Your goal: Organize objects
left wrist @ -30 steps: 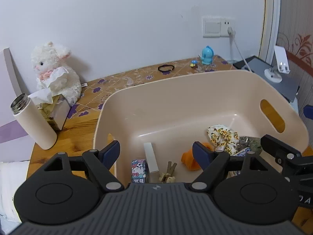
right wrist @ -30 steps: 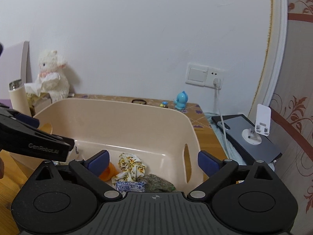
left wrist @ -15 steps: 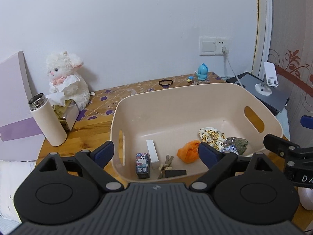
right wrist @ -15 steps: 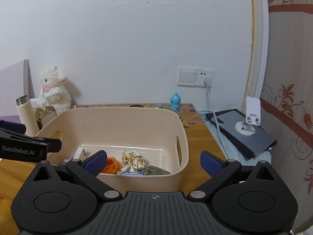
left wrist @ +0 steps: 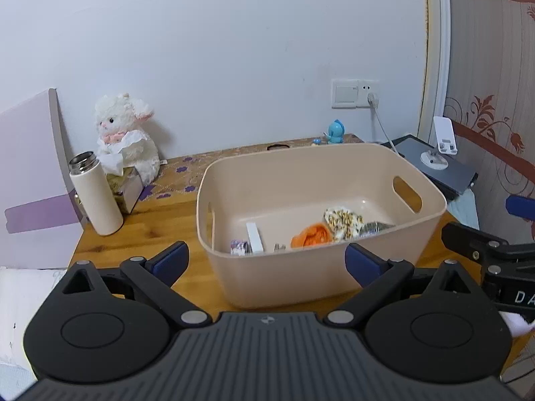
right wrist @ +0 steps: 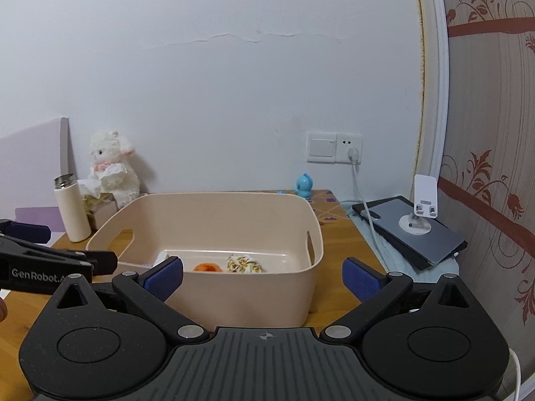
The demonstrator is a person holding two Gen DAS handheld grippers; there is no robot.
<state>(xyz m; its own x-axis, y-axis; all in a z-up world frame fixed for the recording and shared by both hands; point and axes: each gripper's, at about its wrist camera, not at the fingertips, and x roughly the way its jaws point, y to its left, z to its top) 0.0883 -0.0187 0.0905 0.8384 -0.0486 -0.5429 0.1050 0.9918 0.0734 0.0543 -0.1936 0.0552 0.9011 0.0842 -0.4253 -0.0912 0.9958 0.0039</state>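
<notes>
A beige plastic bin (left wrist: 367, 260) with handle slots stands on the wooden table (left wrist: 160, 220); it also shows in the right wrist view (right wrist: 240, 294). Inside lie an orange item (left wrist: 312, 235), a yellow patterned scrunchie (left wrist: 342, 220), a white stick (left wrist: 254, 240), a small printed box (left wrist: 238, 246) and a dark patterned item (left wrist: 372, 227). My left gripper (left wrist: 265, 262) is open and empty, in front of the bin's near wall. My right gripper (right wrist: 262, 277) is open and empty, also in front of the bin.
A white flask (left wrist: 95, 193), a tissue box (left wrist: 125, 187) and a plush lamb (left wrist: 125, 137) stand at the back left. A blue figurine (left wrist: 335, 131) and a black hair tie (left wrist: 278, 147) lie behind the bin. A tablet with phone stand (right wrist: 414, 230) lies right.
Both grippers have pulled back and up from over the bin, so the whole bin now shows in front of them. Both stay open and empty.
</notes>
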